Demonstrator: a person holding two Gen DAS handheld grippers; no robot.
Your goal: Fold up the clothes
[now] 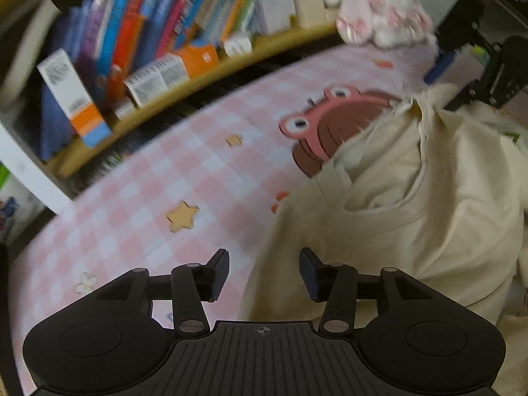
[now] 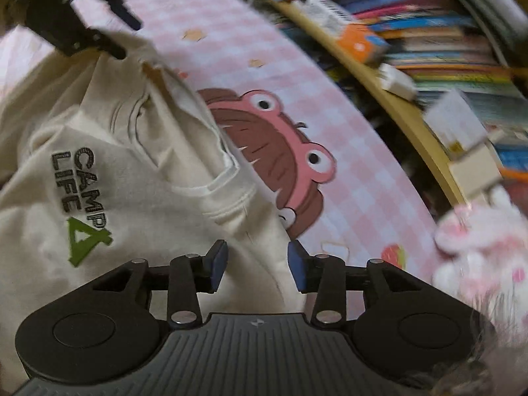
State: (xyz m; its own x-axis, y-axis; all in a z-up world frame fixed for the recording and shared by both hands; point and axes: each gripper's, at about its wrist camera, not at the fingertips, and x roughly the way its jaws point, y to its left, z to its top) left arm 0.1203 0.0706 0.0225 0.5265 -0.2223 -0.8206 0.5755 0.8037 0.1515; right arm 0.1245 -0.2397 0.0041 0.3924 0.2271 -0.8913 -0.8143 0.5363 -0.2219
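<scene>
A cream T-shirt (image 1: pixel 412 204) lies bunched on a pink checked sheet (image 1: pixel 148 198); its neck opening faces up. In the right wrist view the shirt (image 2: pixel 115 181) shows a "CAMP LIFE" print with a green tent (image 2: pixel 84 241). My left gripper (image 1: pixel 264 272) is open and empty, over the shirt's left edge. My right gripper (image 2: pixel 257 265) is open and empty, over the shirt's shoulder edge. The other gripper (image 2: pixel 66 23) appears at the top left of the right wrist view, at the shirt's far edge, and in the left wrist view (image 1: pixel 495 76) at the far right.
A curved wooden bookshelf (image 1: pixel 148 49) packed with books runs along the sheet's far side. A pink and white plush toy (image 1: pixel 382 16) sits by the shelf; it is close to my right gripper (image 2: pixel 478 264). The sheet has a pink frog cartoon (image 1: pixel 330 122).
</scene>
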